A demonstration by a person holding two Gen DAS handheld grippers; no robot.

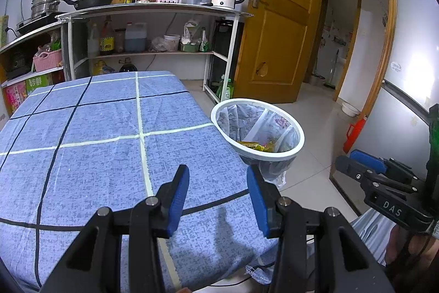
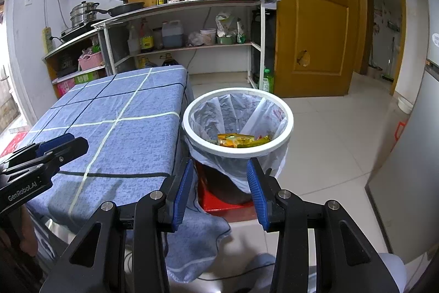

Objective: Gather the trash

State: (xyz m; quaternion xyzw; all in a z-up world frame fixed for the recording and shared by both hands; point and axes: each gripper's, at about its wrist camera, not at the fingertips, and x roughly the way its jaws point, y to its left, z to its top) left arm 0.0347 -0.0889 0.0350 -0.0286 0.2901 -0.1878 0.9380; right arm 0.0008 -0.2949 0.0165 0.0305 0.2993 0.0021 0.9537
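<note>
Looking along the left claw, its 2 blue-padded fingers stand wide apart with nothing between them, hovering over the near right part of the bench, which is covered in a blue checked cloth. No loose trash shows on the cloth. A white-rimmed trash bin lined with a thin plastic bag sits just off the bench's right edge, ahead and to the right of this claw, with yellow wrappers lying in its bottom. At the far right edge, the right claw shows from the side; its opening cannot be told here.

Looking along the right claw, its fingers are likewise spread wide and empty. The bin lies straight ahead and just below, so this claw is the nearer to it. Orange and yellow wrappers rest inside. The bin stands on a red stool beside the bench. The left claw enters from the left, above the cloth.
</note>
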